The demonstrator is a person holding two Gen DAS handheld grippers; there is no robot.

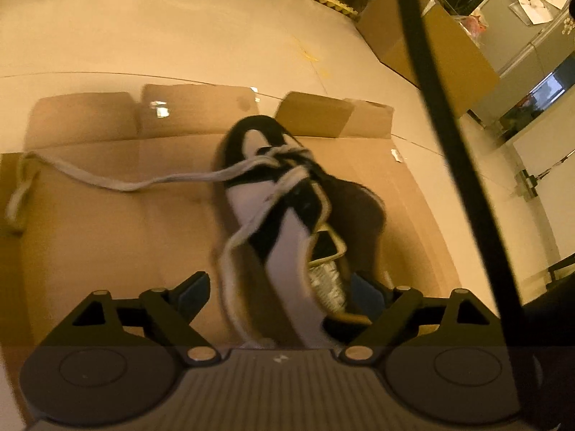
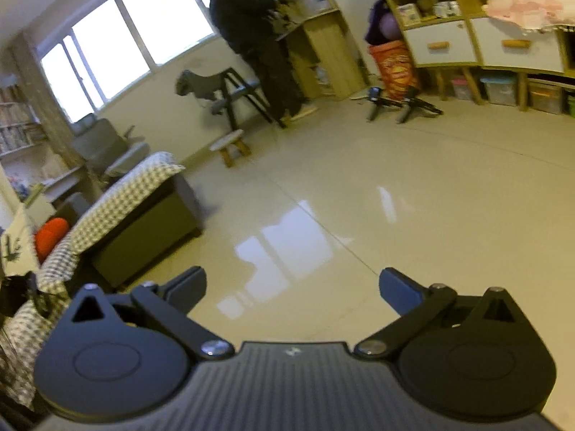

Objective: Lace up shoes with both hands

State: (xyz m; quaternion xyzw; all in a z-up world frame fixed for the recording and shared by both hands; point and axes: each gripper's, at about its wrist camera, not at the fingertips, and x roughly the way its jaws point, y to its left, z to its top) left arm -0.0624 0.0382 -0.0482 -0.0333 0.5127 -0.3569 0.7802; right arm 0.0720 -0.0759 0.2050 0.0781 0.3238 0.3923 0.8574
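Left gripper point(image 1: 289, 287) spread wide around blurred shoe point(image 1: 284, 194), heel between the fingers, contact unclear; laces point(image 1: 118, 183) trailing over cardboard point(image 1: 107, 237), cable point(image 1: 449, 136) crossing. Right gripper point(image 2: 293, 287) agape over bare floor point(image 2: 359, 197); bed point(image 2: 118, 208), person point(image 2: 251, 36) beyond

You see matt brown flattened cardboard point(image 1: 107, 215) under the smooth black-and-white leather-look shoe point(image 1: 287, 194), its flat woven cloth lace point(image 1: 118, 183) dull; the pale tiled floor point(image 2: 359, 215) shines glossy.
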